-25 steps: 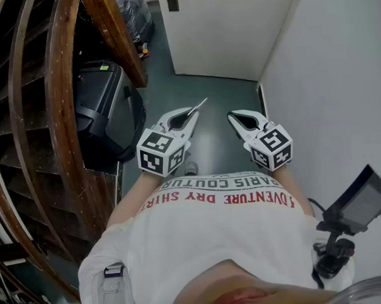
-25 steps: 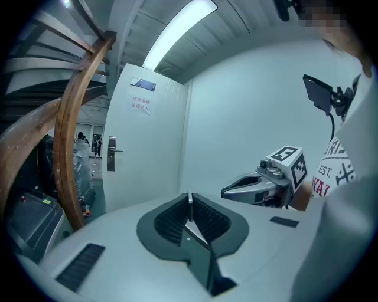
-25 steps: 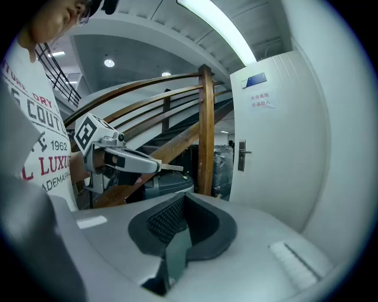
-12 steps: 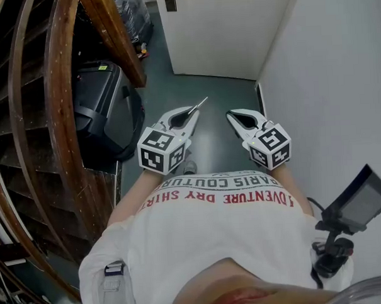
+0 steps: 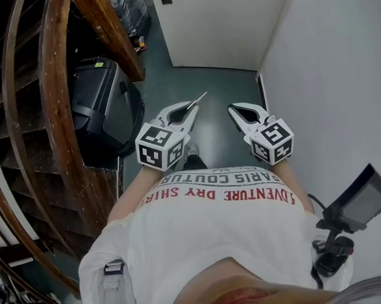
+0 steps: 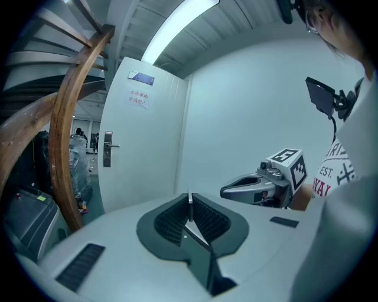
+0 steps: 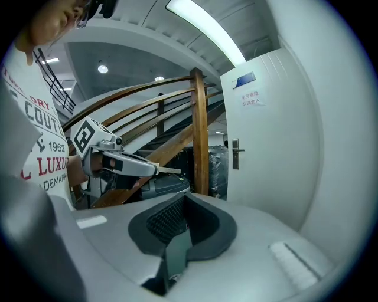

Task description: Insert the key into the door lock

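Curved wood stair rail (image 5: pixel 48 79) at left w/ black bulky unit (image 5: pixel 103 101) beside it, white wall (image 5: pixel 325 67) at right.

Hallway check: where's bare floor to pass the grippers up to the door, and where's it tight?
Free: the dark floor strip bordered by the black case at left, the white wall at right and the door ahead. Crowded: the left side, where the wooden stair beam slants over the case and a wrapped bundle sits by the door.

We stand on a dark floor (image 5: pixel 223 96); along its left edge sit a black case (image 5: pixel 106 104) and, farther back, a plastic-wrapped bundle (image 5: pixel 126 12).
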`<state>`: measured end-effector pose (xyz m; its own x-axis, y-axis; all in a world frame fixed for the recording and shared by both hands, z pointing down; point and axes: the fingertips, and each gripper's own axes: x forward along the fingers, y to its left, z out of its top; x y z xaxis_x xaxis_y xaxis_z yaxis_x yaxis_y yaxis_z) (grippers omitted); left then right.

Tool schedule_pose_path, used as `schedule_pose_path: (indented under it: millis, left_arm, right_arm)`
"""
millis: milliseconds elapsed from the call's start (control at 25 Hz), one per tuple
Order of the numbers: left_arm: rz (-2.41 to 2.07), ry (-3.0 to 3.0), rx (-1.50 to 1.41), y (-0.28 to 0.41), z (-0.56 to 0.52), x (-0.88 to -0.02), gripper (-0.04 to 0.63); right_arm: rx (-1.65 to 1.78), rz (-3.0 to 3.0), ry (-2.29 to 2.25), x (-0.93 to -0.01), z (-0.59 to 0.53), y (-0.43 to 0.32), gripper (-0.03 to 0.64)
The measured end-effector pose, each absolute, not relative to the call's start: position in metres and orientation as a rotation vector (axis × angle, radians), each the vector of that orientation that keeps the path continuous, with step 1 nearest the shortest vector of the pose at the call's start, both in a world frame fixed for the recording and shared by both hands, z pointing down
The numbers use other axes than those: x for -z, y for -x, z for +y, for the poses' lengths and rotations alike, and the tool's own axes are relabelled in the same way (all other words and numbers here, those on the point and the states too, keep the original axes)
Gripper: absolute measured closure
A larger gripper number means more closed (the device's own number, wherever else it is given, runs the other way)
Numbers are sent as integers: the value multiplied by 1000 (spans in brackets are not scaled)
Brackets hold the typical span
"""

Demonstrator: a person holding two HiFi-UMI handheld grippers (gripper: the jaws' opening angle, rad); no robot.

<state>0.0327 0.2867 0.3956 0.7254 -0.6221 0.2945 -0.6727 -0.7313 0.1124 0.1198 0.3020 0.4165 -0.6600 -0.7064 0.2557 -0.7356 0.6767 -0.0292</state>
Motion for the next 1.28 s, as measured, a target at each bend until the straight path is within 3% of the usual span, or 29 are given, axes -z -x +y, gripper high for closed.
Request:
schedule_pose_path:
  millis: [440,1000,1280]
  left_arm:
    - [-948,-2709,-383,-83,158,-417,574]
    - [-886,-2717,-358,-19,-163,-392,573]
    - [-918,-2777,-296,11,-250,-359,573]
  right_arm:
    - [-274,-2629,-1201,-441,176,-164,615]
    - [-295,-2581,-1287,-413,-137,-107,615]
    - [-201,-2582,-1297,-387,-219,-81,615]
